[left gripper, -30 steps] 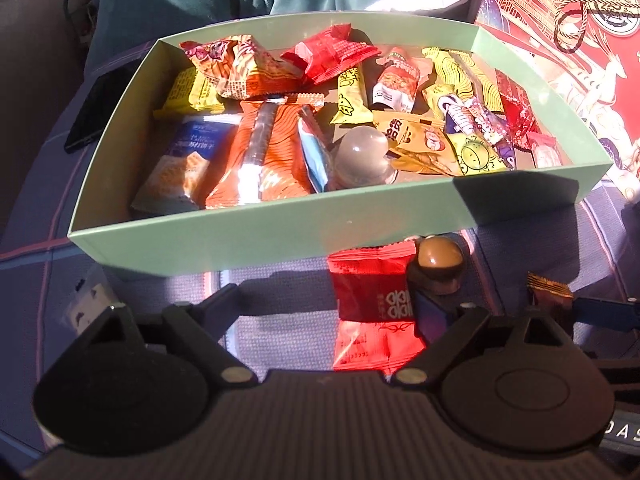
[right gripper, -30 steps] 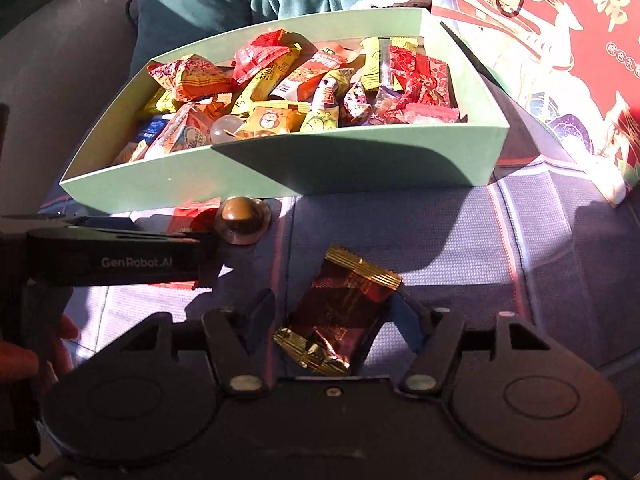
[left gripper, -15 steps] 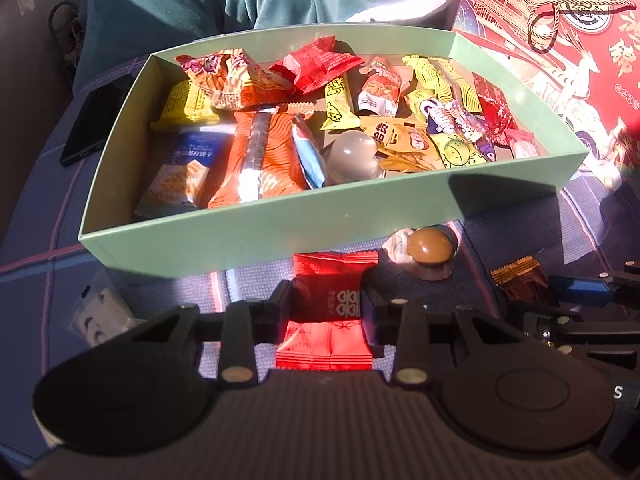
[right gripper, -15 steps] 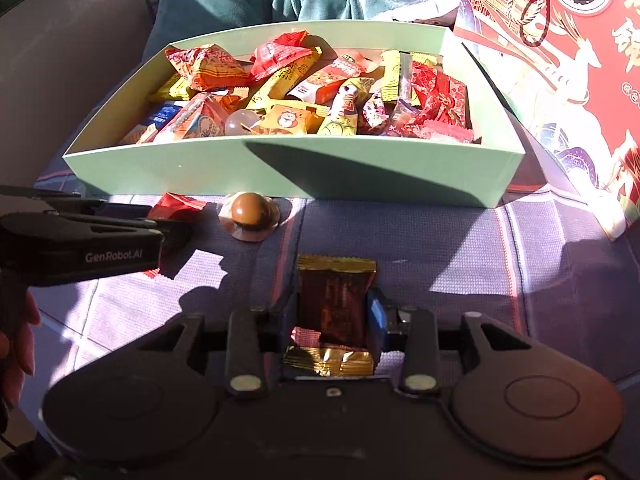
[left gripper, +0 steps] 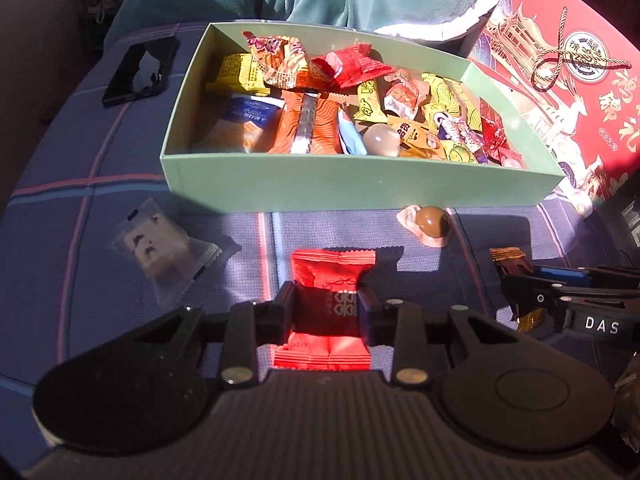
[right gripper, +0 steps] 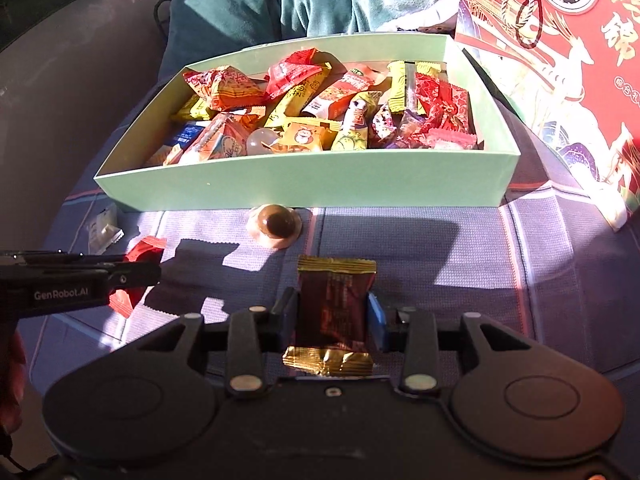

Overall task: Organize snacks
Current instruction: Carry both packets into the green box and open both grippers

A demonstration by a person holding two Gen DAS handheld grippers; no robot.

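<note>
A pale green box holds several bright snack packets. In front of it, on the blue checked cloth, my left gripper has a red snack packet between its pads, its jaws still closing on it. My right gripper is shut on a dark brown packet with gold ends, held upright between the fingers. The red packet also shows at the left of the right wrist view. A round chocolate in clear wrap lies loose by the box's front wall.
A white translucent packet lies on the cloth left of the red one. A black phone rests left of the box. A red gift bag stands at the right. A person in green clothing sits behind the box.
Both grippers went from open to closed on their packets. The left one shifted onto the red packet and drew back from the box, which looks farther away. The brown packet turned straight.
</note>
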